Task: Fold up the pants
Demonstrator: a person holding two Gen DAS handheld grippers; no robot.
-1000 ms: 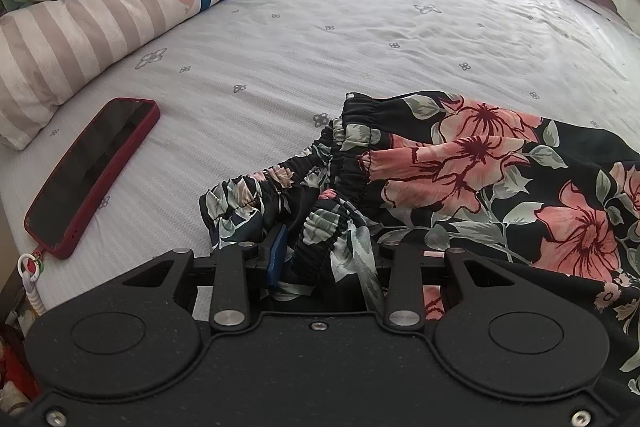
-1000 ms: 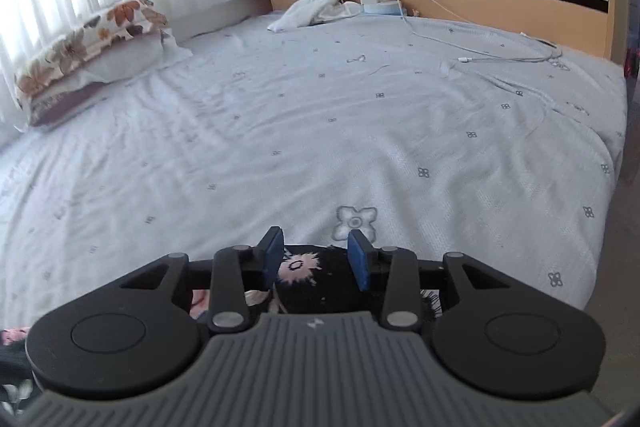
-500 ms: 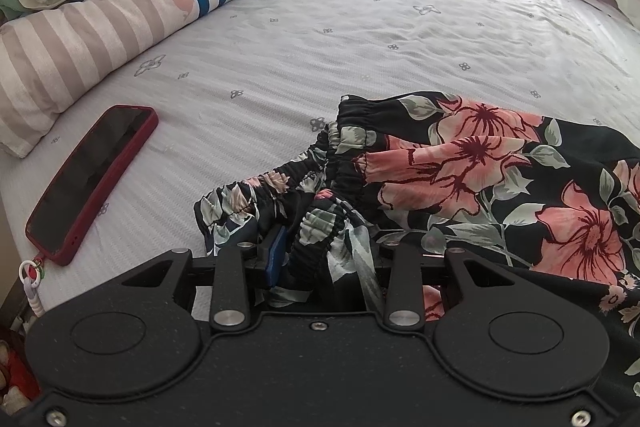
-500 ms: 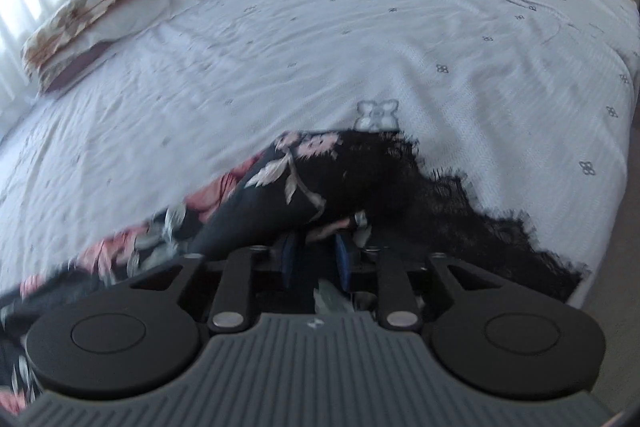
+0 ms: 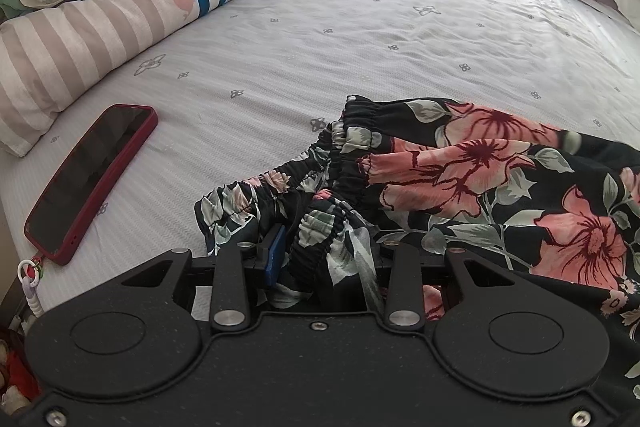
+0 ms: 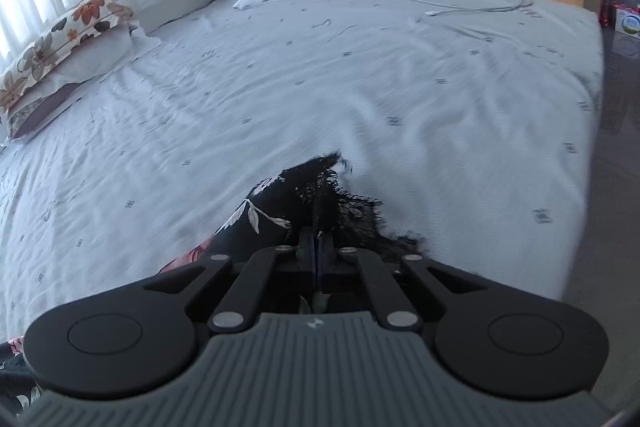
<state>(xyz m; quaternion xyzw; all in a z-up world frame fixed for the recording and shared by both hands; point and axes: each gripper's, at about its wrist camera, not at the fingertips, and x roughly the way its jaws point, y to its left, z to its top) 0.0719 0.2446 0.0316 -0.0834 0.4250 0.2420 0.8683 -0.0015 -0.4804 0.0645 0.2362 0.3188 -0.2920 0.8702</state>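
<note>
Pants point(image 5: 500, 179): left hand-held gripper point(image 5: 324, 251) pinches waistband, right hand-held gripper point(image 6: 319, 243) clamps hem; both angled downward.

Left gripper point(image 5: 320, 251) tilted down, jaws part-closed around bunched cloth. Right gripper point(image 6: 319, 247) tilted down, jaws pinched together on cloth edge.

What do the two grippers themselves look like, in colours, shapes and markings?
Both have black linkage arms with silver pivot pins, two round black discs and blue pads on the fingers. The left gripper has a plain black speckled body with small screws. The right gripper has a grey ribbed body with a small pale logo. No cables, hands or sleeves show.
</note>
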